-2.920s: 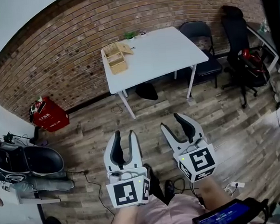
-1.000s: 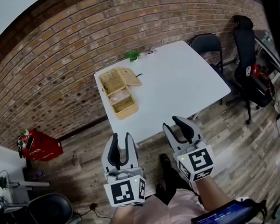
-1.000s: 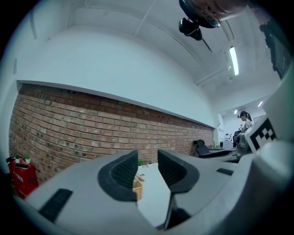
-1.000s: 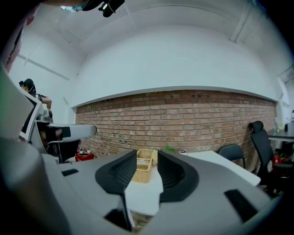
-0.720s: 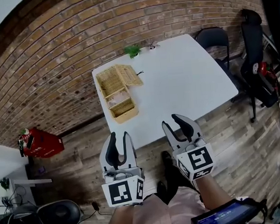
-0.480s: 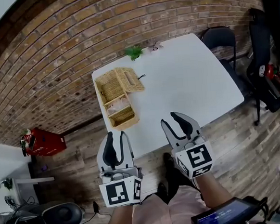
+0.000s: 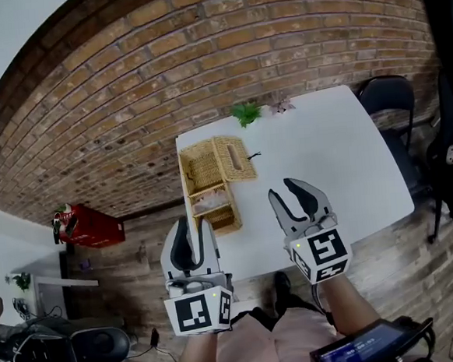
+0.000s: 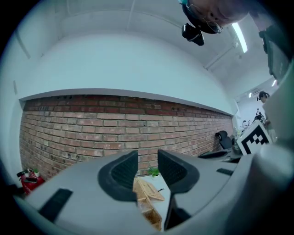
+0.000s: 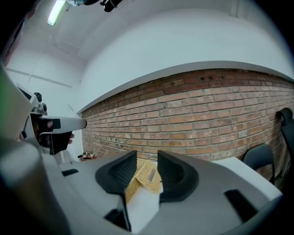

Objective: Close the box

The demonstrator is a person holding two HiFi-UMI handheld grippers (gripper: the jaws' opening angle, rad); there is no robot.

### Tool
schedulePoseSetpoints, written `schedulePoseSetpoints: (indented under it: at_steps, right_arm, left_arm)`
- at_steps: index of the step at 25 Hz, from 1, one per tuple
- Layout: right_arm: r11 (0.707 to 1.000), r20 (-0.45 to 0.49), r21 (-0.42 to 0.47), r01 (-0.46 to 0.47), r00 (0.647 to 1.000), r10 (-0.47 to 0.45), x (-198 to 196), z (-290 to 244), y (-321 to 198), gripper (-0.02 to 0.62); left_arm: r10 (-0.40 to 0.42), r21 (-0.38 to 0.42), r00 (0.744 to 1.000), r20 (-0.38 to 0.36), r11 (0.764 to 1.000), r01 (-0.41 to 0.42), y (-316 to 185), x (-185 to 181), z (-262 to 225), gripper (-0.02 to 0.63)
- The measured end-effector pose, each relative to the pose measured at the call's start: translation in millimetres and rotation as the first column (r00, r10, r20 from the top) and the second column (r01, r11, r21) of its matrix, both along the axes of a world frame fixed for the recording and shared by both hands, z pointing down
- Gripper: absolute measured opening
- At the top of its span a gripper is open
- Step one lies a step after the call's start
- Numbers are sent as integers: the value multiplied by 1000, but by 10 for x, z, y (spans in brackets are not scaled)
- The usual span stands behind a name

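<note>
An open wicker box [image 7: 210, 192] stands at the left end of the white table [image 7: 334, 160], its lid [image 7: 233, 158] folded back to the right. In the left gripper view the box [image 8: 148, 204] shows far off between the jaws; in the right gripper view its lid [image 9: 148, 176] does too. My left gripper [image 7: 192, 224] hangs just short of the table's near edge, below the box, open and empty. Over the table's near edge, right of the box, my right gripper [image 7: 284, 190] is open with nothing in it. Neither gripper touches the box.
A small green plant [image 7: 246, 113] sits at the table's far edge by the brick wall. A red crate [image 7: 89, 226] stands on the floor to the left, dark chairs [image 7: 387, 93] to the right. An office chair [image 7: 68, 349] is at bottom left.
The table and box have come nearer and lower in the head view as the person walked up. Both grippers keep the same open pose and now reach the table's near edge.
</note>
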State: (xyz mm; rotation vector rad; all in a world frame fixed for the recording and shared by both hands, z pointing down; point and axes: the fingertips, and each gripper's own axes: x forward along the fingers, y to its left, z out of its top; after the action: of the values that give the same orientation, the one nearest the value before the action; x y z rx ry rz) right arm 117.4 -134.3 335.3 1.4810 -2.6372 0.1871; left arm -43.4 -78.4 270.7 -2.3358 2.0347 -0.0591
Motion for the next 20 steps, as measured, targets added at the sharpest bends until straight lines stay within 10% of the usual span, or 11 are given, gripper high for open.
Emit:
schedulePoseSetpoints:
  at_steps: [20]
  right_arm:
    - [999, -57, 3, 46, 997, -46, -365, 60, -616, 144]
  left_arm:
    - [-34, 13, 999, -29, 999, 35, -453, -390, -26, 140]
